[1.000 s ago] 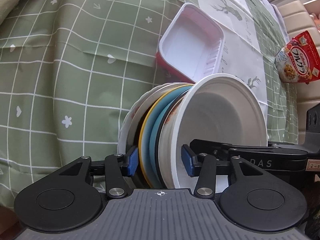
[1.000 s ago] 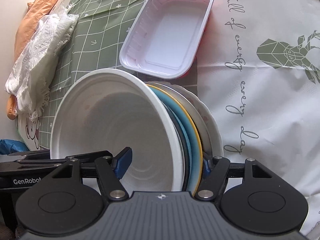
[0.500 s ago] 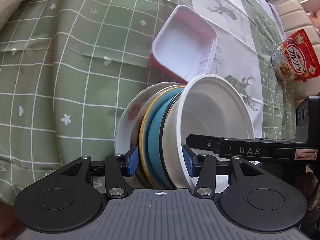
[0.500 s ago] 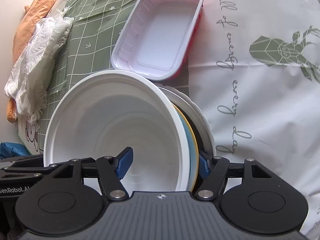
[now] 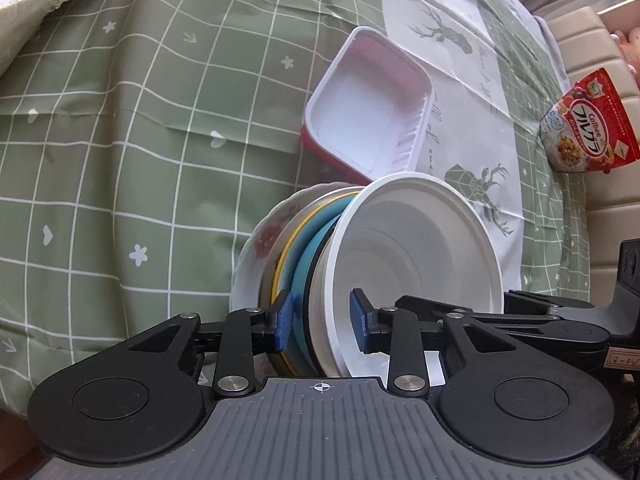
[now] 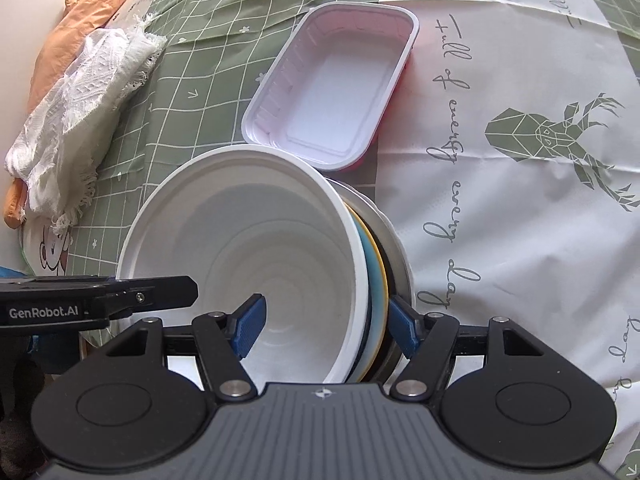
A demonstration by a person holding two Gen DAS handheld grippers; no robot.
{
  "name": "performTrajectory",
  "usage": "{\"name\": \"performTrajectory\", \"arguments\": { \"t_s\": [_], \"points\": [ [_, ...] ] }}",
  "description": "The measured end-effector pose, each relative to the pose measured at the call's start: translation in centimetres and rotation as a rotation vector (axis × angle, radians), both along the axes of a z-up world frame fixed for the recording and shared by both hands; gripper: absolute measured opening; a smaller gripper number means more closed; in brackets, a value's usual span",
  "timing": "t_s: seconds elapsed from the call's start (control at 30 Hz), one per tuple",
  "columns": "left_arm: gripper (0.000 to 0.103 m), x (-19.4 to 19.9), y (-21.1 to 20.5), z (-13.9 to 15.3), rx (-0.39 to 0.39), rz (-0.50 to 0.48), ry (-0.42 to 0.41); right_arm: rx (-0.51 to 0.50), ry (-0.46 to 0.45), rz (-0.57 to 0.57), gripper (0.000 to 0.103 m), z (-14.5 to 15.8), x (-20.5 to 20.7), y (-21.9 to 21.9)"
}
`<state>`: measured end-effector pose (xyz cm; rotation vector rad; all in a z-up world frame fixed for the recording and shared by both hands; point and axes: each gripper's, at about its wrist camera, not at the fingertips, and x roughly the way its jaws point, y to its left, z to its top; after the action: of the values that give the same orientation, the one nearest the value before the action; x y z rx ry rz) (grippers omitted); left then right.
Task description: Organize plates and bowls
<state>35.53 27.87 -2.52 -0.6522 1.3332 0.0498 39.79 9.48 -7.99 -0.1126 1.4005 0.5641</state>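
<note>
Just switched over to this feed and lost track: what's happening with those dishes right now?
A person holds a stack of plates tipped on edge with a white bowl nested at the front. The left gripper is closing around the bowl and the blue plate behind it. The right gripper brackets the whole stack, one pad inside the bowl, the other behind the plates. An empty rectangular tray lies beyond on the green checked tablecloth.

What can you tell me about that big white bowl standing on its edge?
The white bowl looks like thin plastic, round, with stepped rings inside and a rolled rim, and seems empty. It stands on edge, nested against a stack of plates. Both tongs straddle its wall, one blue pad inside it. A pink-white tray lies just behind it.
</note>
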Motion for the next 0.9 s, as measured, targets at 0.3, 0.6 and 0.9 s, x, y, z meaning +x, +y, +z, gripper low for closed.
{"name": "performTrajectory", "arguments": {
  "t_s": [0.3, 0.6, 0.9],
  "points": [
    [0.031, -1.5, -0.2, 0.4, -0.009, 0.022, 0.008, 0.009, -0.01, 0.017, 0.068, 0.8, -1.5, -0.7],
    [0.031, -1.7, 0.2, 1.0, 0.043, 0.034, 0.024, -0.159, -0.289, 0.096, 0.068, 2.8, -2.4, 0.3],
    [0.026, -2.0, 0.1, 0.7, 0.011, 0.05, 0.028, -0.084, -0.299, 0.036, 0.068, 2.9, -2.5, -1.6]
  ]
}}
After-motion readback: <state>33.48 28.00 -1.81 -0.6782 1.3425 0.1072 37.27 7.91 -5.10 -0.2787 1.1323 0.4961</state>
